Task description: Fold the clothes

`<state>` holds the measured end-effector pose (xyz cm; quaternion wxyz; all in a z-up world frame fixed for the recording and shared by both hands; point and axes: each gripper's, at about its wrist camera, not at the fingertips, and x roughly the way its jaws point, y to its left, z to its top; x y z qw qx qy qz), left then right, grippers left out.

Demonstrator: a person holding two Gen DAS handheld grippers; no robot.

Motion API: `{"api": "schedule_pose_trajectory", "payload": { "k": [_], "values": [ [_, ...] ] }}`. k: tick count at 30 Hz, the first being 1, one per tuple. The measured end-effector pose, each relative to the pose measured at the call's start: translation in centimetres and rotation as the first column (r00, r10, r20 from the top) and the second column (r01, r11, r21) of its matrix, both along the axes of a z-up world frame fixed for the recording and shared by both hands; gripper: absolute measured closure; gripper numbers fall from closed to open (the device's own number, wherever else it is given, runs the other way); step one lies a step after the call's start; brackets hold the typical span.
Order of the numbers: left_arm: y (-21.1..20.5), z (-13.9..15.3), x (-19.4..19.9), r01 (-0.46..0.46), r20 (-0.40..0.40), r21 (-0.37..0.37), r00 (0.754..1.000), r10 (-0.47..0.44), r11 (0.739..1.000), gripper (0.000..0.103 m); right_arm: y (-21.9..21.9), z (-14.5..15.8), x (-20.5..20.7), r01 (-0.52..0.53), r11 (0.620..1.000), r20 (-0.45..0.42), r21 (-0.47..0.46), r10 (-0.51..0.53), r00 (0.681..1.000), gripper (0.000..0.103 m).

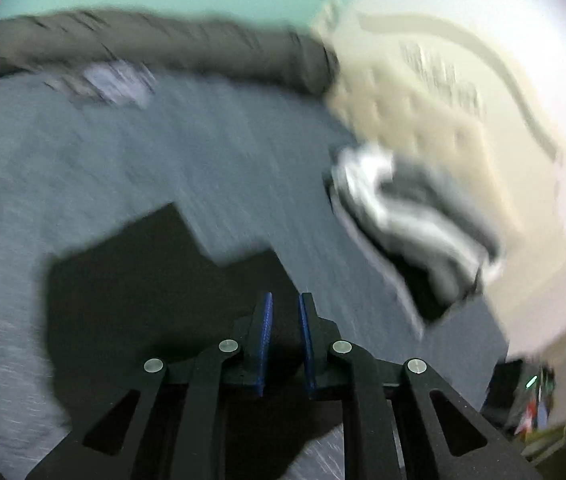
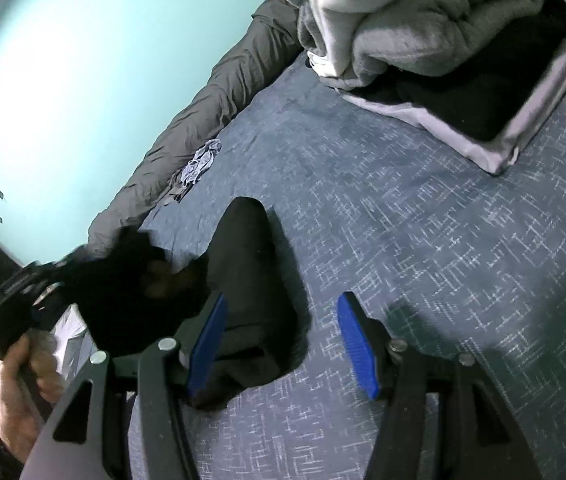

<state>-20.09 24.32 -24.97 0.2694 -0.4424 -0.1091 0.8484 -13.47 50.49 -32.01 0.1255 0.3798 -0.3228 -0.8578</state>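
A black garment [image 2: 243, 264] lies on the blue patterned bed cover [image 2: 403, 260]. In the blurred left wrist view my left gripper [image 1: 285, 300] has its blue pads drawn close together at the edge of the black garment [image 1: 143, 280], which spreads below and left of the fingers. It looks shut on that cloth. In the right wrist view a hand [image 2: 19, 400] holds the left gripper's housing [image 2: 11, 304], with smeared black cloth beside it. My right gripper [image 2: 283, 300] is open, one pad over the garment's near end and the other over bare cover.
A heap of grey and white laundry [image 2: 403, 20] and a black-and-white folded piece [image 2: 483, 92] sit at the far side. A grey bolster [image 2: 203, 100] runs along the teal wall, with a small crumpled blue-grey cloth [image 2: 199, 160] beside it.
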Motion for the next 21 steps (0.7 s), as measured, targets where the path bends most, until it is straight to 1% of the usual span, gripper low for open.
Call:
{"api": "schedule_pose_trajectory", "payload": {
  "k": [2, 4, 6, 7, 8, 10, 11, 12, 14, 17, 21],
  "values": [
    [1.7, -2.1, 0.3, 0.03, 0.044, -0.024, 0.999, -0.029, 0.999, 0.103, 0.2, -0.5, -0.2, 0.002, 1.0, 0.016, -0.009, -0.001, 1.0, 0.045],
    [1.1, -2.5, 0.7, 0.012, 0.043, -0.025, 0.999, -0.011, 1.0, 0.103, 0.1, -0.7, -0.2, -0.012, 1.0, 0.023, -0.018, 0.012, 1.0, 0.045],
    [-0.3, -2.4, 0.7, -0.009, 0.066, -0.012, 0.998, 0.01, 1.0, 0.102, -0.2, -0.6, -0.3, -0.028, 1.0, 0.018, -0.015, 0.028, 0.999, 0.045],
    [-1.0, -2.0, 0.7, -0.021, 0.064, -0.012, 0.998, 0.021, 1.0, 0.098, -0.4, -0.5, -0.4, -0.034, 0.999, 0.014, -0.014, 0.034, 0.999, 0.045],
    [-1.8, -1.6, 0.7, -0.033, 0.06, -0.013, 0.998, 0.034, 0.999, 0.09, -0.6, -0.4, -0.5, -0.04, 0.999, 0.01, -0.014, 0.04, 0.999, 0.045],
    [-3.7, 0.0, 1.1, -0.05, 0.032, 0.004, 0.998, 0.05, 0.999, 0.082, -0.9, -0.1, -0.6, -0.044, 0.999, -0.001, -0.014, 0.044, 0.999, 0.045],
    [-4.8, 0.8, 1.3, -0.065, 0.016, 0.01, 0.998, 0.065, 0.998, 0.079, -1.1, 0.0, -0.7, -0.046, 0.999, -0.007, -0.014, 0.046, 0.999, 0.045],
    [-5.9, 1.5, 1.5, -0.081, -0.002, 0.003, 0.997, 0.081, 0.997, 0.077, -1.3, 0.2, -0.7, -0.048, 0.999, -0.014, -0.013, 0.047, 0.999, 0.045],
    [-8.2, 2.8, 2.0, -0.114, -0.038, -0.015, 0.993, 0.114, 0.993, 0.071, -2.0, 0.6, -0.9, -0.064, 0.998, -0.036, -0.011, 0.063, 0.997, 0.045],
    [-11.0, 2.5, 2.1, -0.153, -0.037, -0.041, 0.988, 0.152, 0.987, 0.067, -3.4, 0.7, -1.2, -0.1, 0.995, -0.046, -0.025, 0.099, 0.994, 0.045],
    [-13.7, 0.5, 2.2, -0.193, 0.003, -0.056, 0.981, 0.193, 0.98, 0.067, -5.4, 0.4, -1.9, -0.148, 0.986, -0.041, -0.073, 0.146, 0.988, 0.044]
  ]
}}
